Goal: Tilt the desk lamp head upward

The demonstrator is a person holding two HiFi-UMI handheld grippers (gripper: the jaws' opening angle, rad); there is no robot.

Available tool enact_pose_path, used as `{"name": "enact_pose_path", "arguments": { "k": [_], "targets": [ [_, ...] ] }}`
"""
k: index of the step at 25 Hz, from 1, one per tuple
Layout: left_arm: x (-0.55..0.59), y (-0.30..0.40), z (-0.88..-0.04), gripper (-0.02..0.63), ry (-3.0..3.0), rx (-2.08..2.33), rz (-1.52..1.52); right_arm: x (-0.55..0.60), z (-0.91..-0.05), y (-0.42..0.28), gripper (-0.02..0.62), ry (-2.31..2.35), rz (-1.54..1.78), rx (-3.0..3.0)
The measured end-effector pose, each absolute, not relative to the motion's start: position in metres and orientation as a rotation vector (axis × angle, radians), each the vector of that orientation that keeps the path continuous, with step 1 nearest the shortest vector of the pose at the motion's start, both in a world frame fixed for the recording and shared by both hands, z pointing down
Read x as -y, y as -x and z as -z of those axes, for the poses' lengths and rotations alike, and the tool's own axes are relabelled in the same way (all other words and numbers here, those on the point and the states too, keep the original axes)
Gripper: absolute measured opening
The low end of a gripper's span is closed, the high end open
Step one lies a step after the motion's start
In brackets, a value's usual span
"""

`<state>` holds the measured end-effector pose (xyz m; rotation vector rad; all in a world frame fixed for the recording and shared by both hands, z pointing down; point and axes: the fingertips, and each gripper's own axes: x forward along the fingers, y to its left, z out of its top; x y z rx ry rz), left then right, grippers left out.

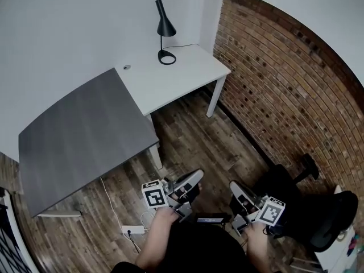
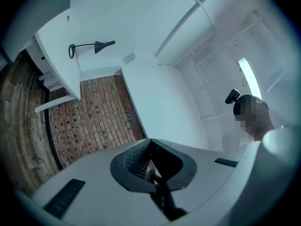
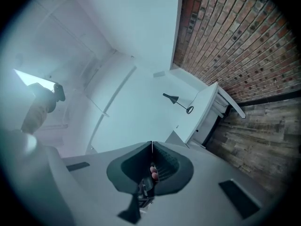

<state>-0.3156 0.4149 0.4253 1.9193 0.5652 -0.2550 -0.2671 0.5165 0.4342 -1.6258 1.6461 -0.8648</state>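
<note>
Distance worries me: the desk lamp [image 1: 164, 33] stands far off on the white desk [image 1: 187, 75], well apart from my left gripper [image 1: 195, 179] and right gripper [image 1: 236, 187], each with jaws pressed together on nothing; nudging its head that way could tip the slim base.

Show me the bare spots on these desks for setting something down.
The grey desk is bare all over. The white desk is free from the desk lamp forward to its front edge. Only the back corner, around the lamp's base, is taken.
</note>
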Motion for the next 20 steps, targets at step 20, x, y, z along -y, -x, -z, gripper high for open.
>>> {"name": "enact_pose_path", "arguments": {
  "k": [20],
  "targets": [
    [-0.376, 0.236, -0.45, 0.011, -1.954, -0.417, 0.131, -0.46, -0.443, 0.177, 0.014, 1.479, 0.877, -1.625]
  ]
}}
